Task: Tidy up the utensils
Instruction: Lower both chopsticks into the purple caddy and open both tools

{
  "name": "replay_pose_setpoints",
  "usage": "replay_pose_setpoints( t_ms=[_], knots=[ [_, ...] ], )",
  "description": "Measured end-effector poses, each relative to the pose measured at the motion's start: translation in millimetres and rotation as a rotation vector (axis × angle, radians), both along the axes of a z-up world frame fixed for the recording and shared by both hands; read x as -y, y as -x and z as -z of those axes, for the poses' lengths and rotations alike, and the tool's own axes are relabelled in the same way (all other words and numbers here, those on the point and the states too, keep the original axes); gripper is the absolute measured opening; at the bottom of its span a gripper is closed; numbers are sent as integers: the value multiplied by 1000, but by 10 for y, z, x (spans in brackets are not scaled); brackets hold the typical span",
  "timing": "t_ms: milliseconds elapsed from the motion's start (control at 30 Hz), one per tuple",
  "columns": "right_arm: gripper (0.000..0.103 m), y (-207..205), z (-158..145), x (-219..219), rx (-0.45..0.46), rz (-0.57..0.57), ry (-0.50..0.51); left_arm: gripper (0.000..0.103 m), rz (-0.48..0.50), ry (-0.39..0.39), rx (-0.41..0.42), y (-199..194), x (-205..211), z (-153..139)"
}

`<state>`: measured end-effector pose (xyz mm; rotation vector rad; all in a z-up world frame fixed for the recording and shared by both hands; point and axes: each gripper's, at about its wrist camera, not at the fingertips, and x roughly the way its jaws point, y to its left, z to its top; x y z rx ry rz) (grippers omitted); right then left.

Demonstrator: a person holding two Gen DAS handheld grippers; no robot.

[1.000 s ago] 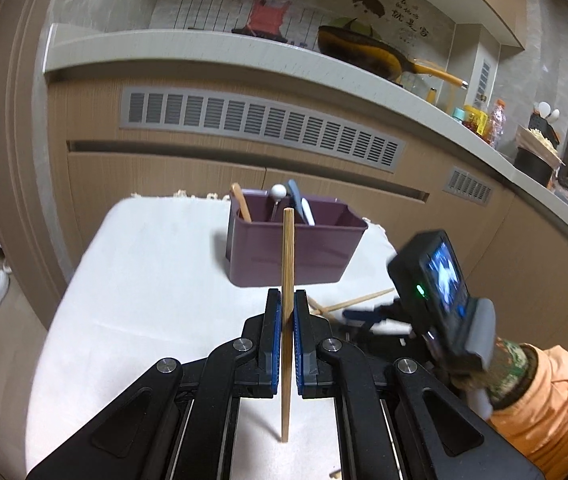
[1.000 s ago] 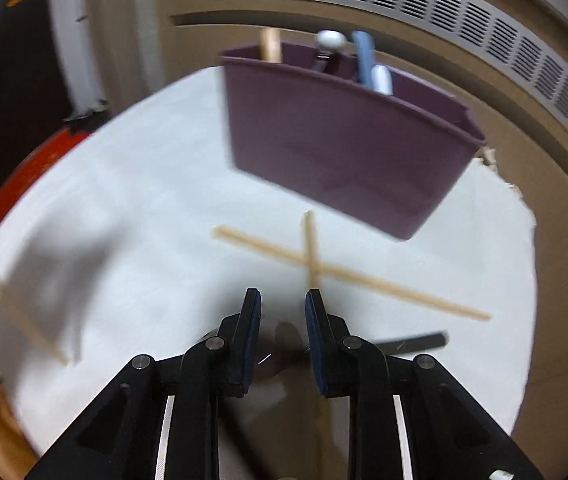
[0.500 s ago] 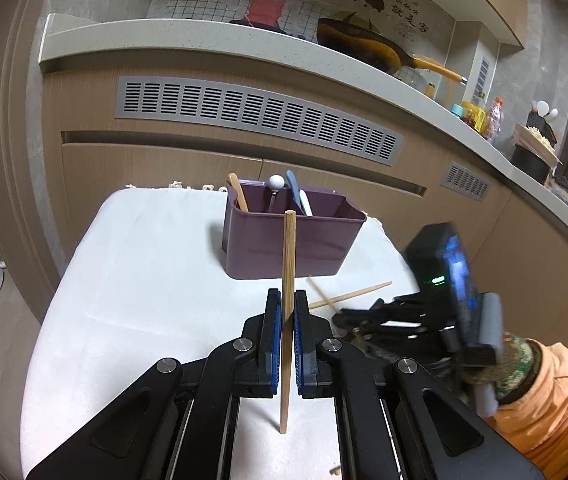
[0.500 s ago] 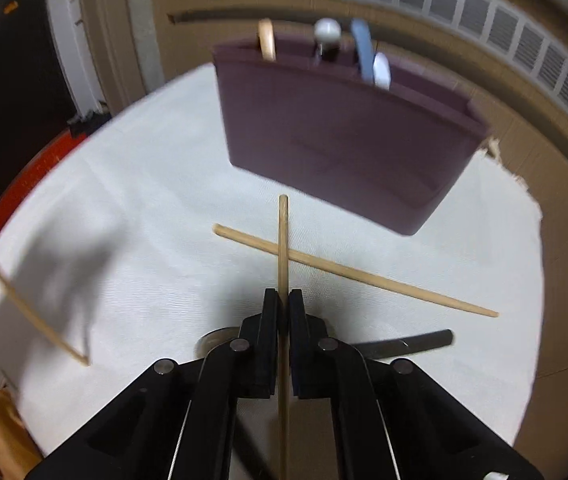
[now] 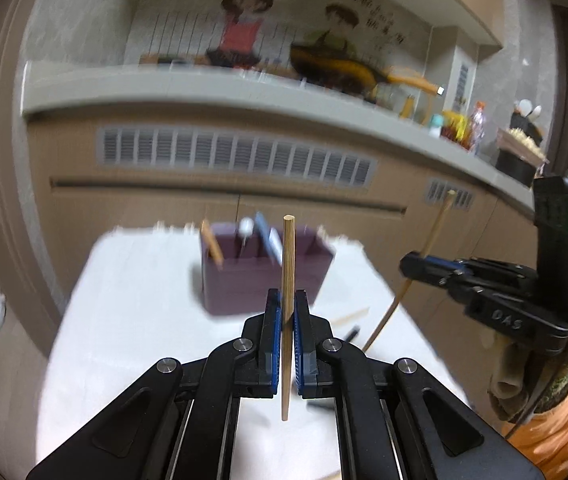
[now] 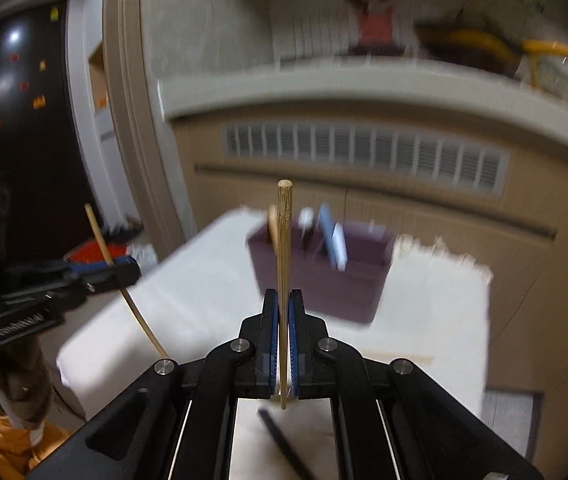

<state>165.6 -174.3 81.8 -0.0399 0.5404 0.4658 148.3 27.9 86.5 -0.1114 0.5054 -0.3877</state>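
Above white table: left gripper clamped on upright chopstick; right gripper clamped on second upright chopstick. Behind both, purple utensil caddy on table, holding several utensils. Third chopstick flat on table near caddy. Frames motion-blurred.

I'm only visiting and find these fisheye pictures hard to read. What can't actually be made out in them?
- Purple caddy: motion-blurred in both views; its dividers and contents are indistinct.
- Dark utensil on the table: right wrist view, partly hidden by the right hand-held gripper; type unclear.
- Loose chopstick on the table: left wrist view, partly hidden behind the left hand-held gripper.
- Countertop items: blurred, too small.
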Motion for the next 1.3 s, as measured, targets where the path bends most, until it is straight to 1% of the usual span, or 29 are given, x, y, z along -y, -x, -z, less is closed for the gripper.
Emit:
replay_pose_setpoints(
  t_ms=[33, 133, 200, 267, 367, 467, 533, 633, 800, 900, 1000, 1033, 1100, 1133, 1167, 1200, 1233, 1267, 1300],
  knots=[
    [5, -2, -148, 26, 38, 11, -7, 5, 1, -3, 23, -39, 6, -99],
    [5, -59, -608, 43, 149, 38, -6, 5, -7, -37, 134, -224, 103, -513],
    [5, -153, -869, 20, 206, 57, 9, 5, -13, -56, 197, -396, 184, -757],
    [5, -299, -1089, -16, 243, 76, 22, 5, -11, -55, 232, -582, 235, -920],
    [5, -576, -1260, -83, 276, 113, 50, 5, -19, -57, 268, -871, 292, -1040],
    [5, -853, -1215, -104, 259, 127, 57, 5, -26, -62, 257, -1181, 334, -992],
    [5, -1072, -1074, -128, 229, 135, 66, 5, -37, -63, 232, -1385, 338, -887],
    [5, -1364, -722, -154, 148, 134, 71, 5, -37, -67, 160, -1677, 337, -612],
    [5, -1770, -43, -164, -15, 126, 84, 5, -21, -72, -4, -2078, 342, 36],
    [5, -1923, 330, -143, -107, 113, 79, 7, -24, -89, -70, -2201, 363, 335],
    [5, -2004, 650, -167, -183, 91, 110, 9, -17, -104, -107, -2209, 410, 559],
    [5, -2011, 727, -172, -195, 90, 122, 12, -17, -110, -115, -2199, 426, 613],
    [6, -2008, 841, -161, -221, 87, 129, 30, -18, -114, -121, -2167, 438, 675],
    [9, -1997, 879, -148, -230, 85, 126, 34, -20, -117, -120, -2155, 443, 692],
    [15, -1976, 906, -133, -232, 88, 127, 39, -25, -126, -118, -2136, 448, 705],
    [18, -1956, 914, -126, -228, 93, 132, 40, -29, -139, -113, -2108, 451, 705],
    [24, -1916, 915, -113, -219, 100, 139, 40, -33, -151, -107, -2068, 457, 689],
    [27, -1873, 905, -98, -208, 105, 146, 41, -34, -159, -100, -2011, 442, 668],
    [28, -1828, 893, -84, -198, 110, 151, 44, -33, -160, -97, -1970, 430, 649]
  ],
)
